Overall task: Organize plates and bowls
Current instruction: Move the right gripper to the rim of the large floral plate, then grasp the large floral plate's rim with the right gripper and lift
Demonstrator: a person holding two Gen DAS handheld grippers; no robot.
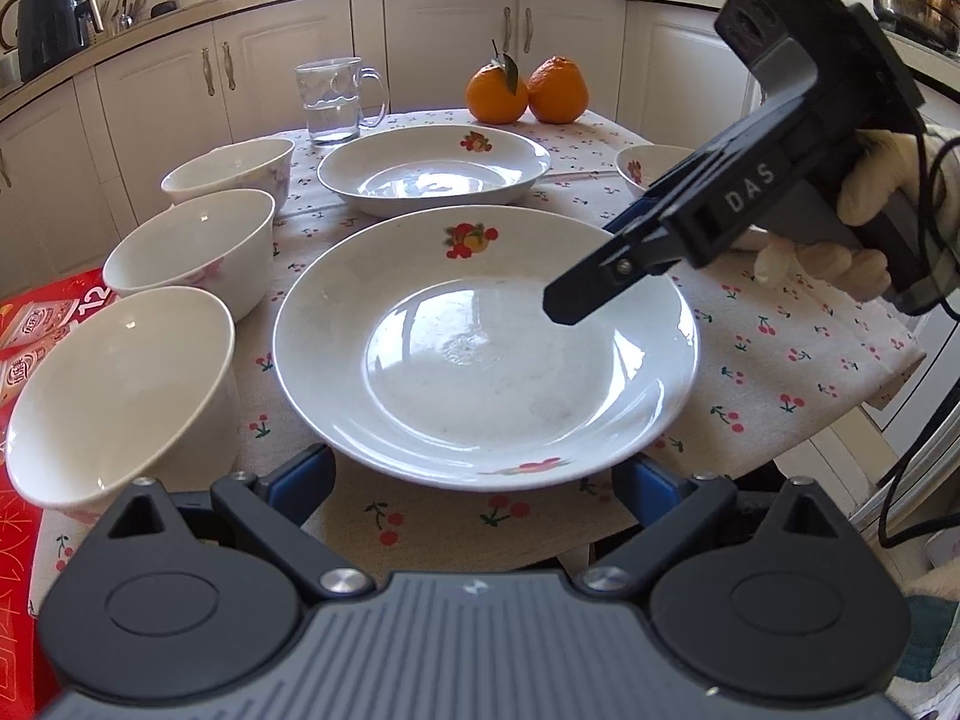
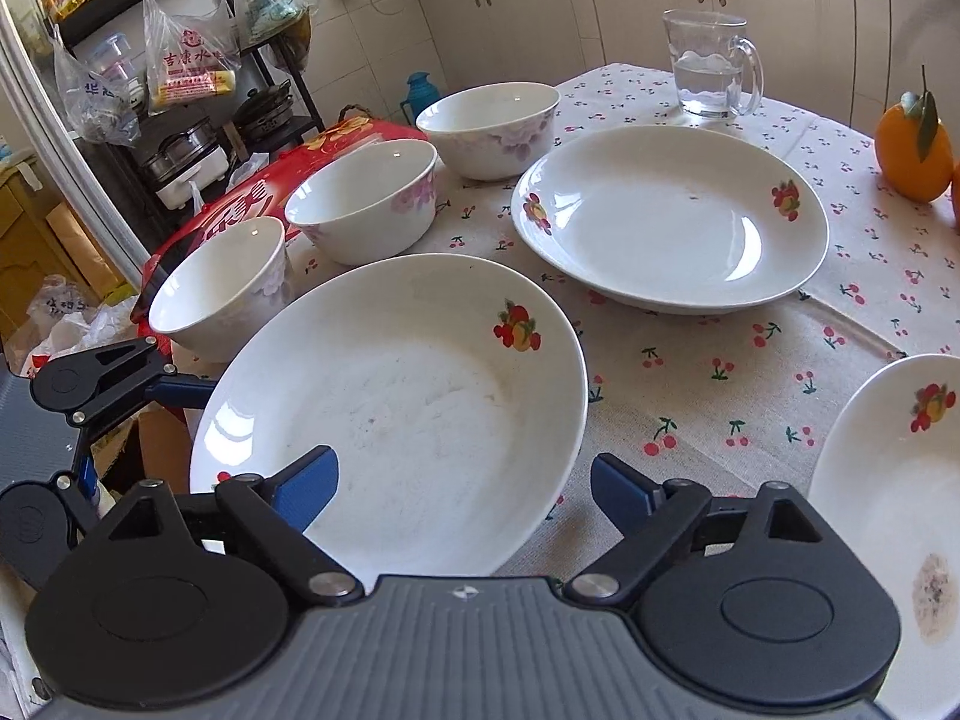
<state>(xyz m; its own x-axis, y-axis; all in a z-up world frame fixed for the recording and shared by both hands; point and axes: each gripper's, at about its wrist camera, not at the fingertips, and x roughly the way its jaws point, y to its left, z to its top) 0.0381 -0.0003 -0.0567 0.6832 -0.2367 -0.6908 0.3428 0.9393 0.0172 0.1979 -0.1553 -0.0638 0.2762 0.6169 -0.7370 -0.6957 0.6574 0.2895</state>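
Note:
A white plate with fruit prints (image 1: pixel 486 360) (image 2: pixel 390 408) lies nearest on the cherry-print cloth. My right gripper (image 2: pixel 465 489) (image 1: pixel 591 267) straddles its right rim, open: one pad hangs over the plate's inside and the other stands outside the rim, neither pressing. My left gripper (image 1: pixel 477 483) is open at the plate's near edge, its pads spread under the rim; one of its fingers (image 2: pixel 180 390) shows at the plate's left edge. A second plate (image 1: pixel 432 171) (image 2: pixel 672 222) lies behind. A third plate (image 2: pixel 888 480), stained, sits at the right. Three white bowls (image 1: pixel 120 390) (image 1: pixel 192 252) (image 1: pixel 231 171) line the left.
A glass mug of water (image 1: pixel 333 99) (image 2: pixel 708 66) and two oranges (image 1: pixel 498 93) stand at the back of the table. A red package (image 1: pixel 36 324) lies off the left side by the bowls. A gloved hand (image 1: pixel 864 198) holds the right gripper. Kitchen cabinets ring the room.

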